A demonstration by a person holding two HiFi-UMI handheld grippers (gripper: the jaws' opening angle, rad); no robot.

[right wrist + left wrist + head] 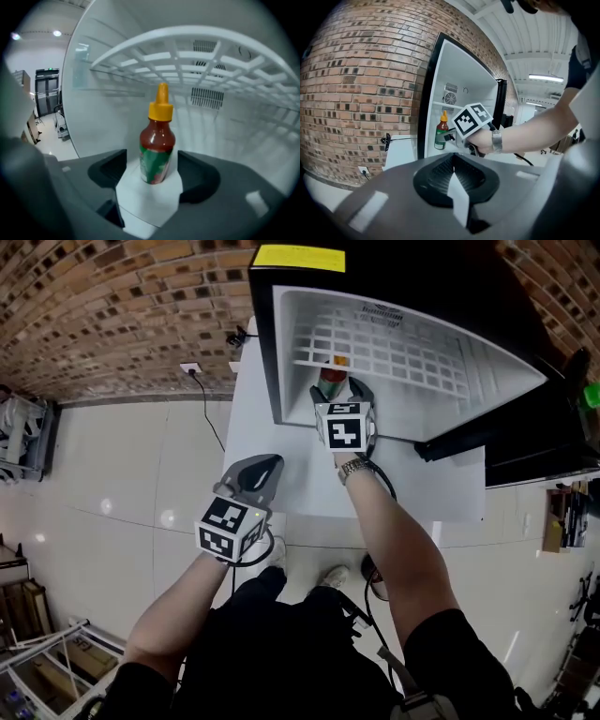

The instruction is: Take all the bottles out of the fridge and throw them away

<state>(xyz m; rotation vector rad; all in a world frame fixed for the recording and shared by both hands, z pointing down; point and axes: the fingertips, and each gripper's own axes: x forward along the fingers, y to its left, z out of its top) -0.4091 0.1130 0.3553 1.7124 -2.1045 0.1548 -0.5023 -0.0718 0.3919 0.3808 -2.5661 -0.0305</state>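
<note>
A hot-sauce bottle (157, 145) with red contents, a green label and an orange cap stands upright on the floor of the open fridge (265, 343), under a white wire shelf (187, 51). My right gripper (152, 176) reaches into the fridge's mouth. Its jaws stand wide on either side of the bottle's base, with a gap on each side. From the head view only the bottle's (333, 373) top shows above the right gripper (336, 390). My left gripper (255, 472) hangs back at the table's front left, shut and empty. Its own view shows the bottle (441, 133) too.
The small black fridge sits on a white table (281, 479) against a brick wall (122, 306). Its door (525, 442) swings open to the right. A wall socket (190, 368) with a cable lies left of the table. Pale floor tiles spread to the left.
</note>
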